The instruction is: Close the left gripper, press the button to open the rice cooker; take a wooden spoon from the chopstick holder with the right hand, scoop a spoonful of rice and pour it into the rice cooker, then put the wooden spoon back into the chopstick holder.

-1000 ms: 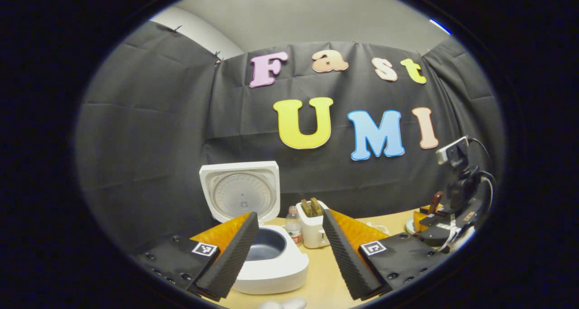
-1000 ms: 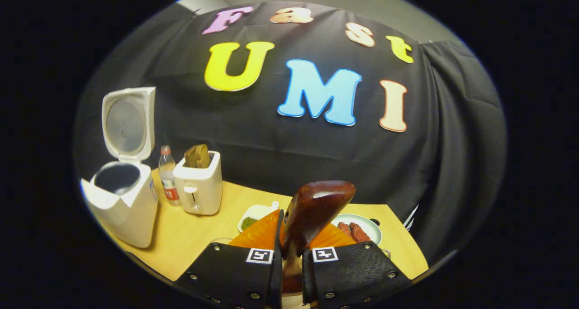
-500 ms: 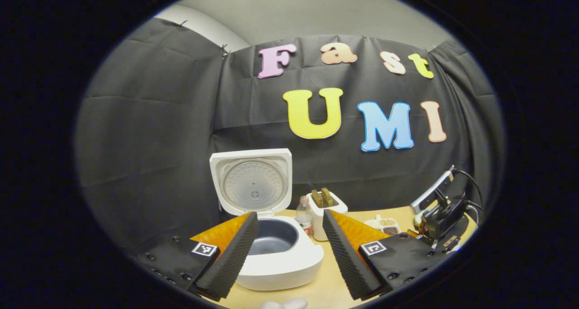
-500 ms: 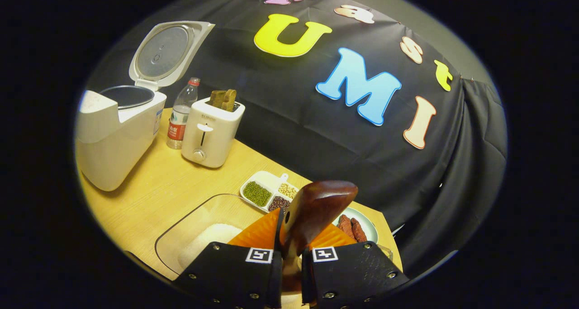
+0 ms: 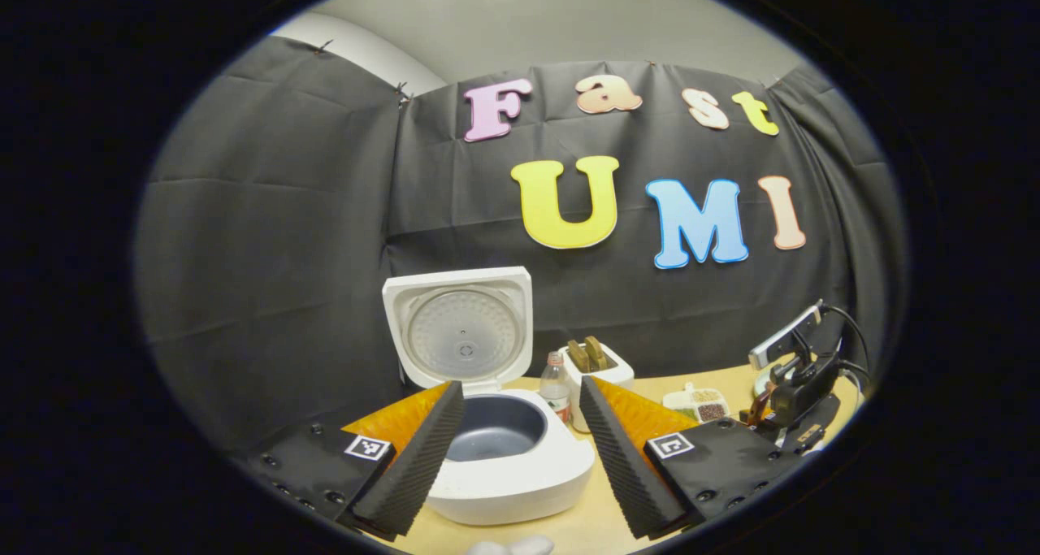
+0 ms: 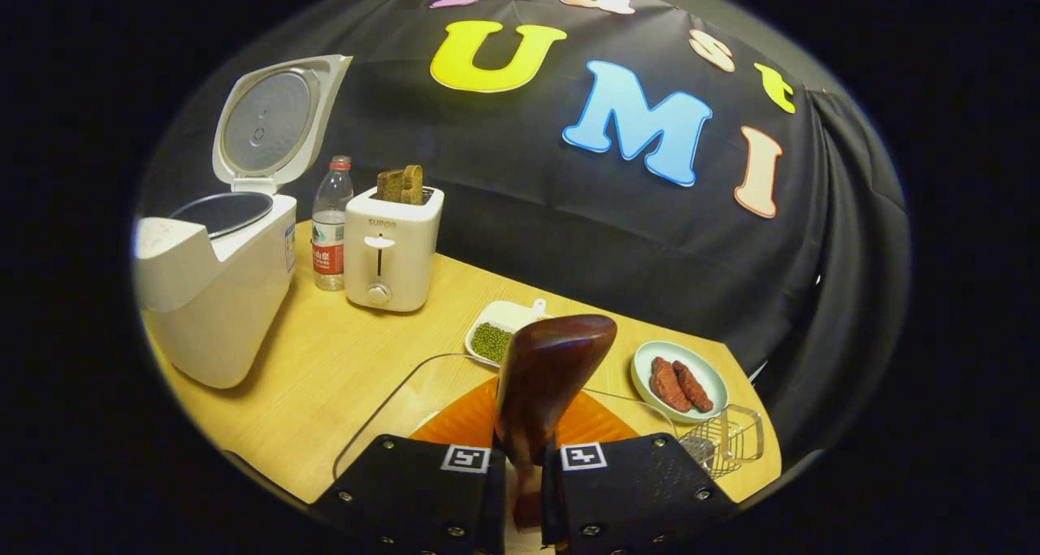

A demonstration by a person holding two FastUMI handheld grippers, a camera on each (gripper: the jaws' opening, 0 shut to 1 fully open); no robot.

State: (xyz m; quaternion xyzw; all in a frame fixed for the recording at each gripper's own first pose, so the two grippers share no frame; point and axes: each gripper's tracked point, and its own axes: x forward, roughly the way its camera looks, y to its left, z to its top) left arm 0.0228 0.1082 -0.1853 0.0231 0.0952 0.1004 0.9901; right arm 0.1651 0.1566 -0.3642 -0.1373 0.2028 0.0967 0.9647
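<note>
Rice cooker (image 5: pixel 504 466) stands at the left end of a light wooden table (image 6: pixel 325 376), at 9 o'clock in the right gripper view, with its lid (image 5: pixel 461 333) raised upright and the dark inner pot (image 5: pixel 494 429) showing; what is inside the pot I cannot tell. Behind the table hangs a black cloth wall (image 6: pixel 569 238), and above it a grey ceiling (image 5: pixel 552 27) is seen in the left gripper view.

Just beside the cooker stands a plastic bottle (image 6: pixel 331 226) with a red cap and a red and white label, too small to read. Next to it is a white toaster (image 6: pixel 392 246) with 2 brown slices (image 6: pixel 400 184) in its slots; it carries a short brand word on the front. At 12 o'clock from the right gripper (image 6: pixel 524 466) lies a divided white dish (image 6: pixel 508 327) with green beans. At 2 o'clock a pale plate (image 6: pixel 681 380) holds 2 reddish pieces, and near it stands a small wire basket (image 6: pixel 727 441). A clear glass tray (image 6: pixel 390 417) lies right under the gripper.

The right gripper has its jaws pressed together on the handle of the wooden spoon (image 6: pixel 544 384), whose dark bowl points up.

The left gripper (image 5: pixel 520 449) has its jaws wide apart and holds nothing; the cooker lies between its fingers (image 5: pixel 414 466) in its view.
</note>
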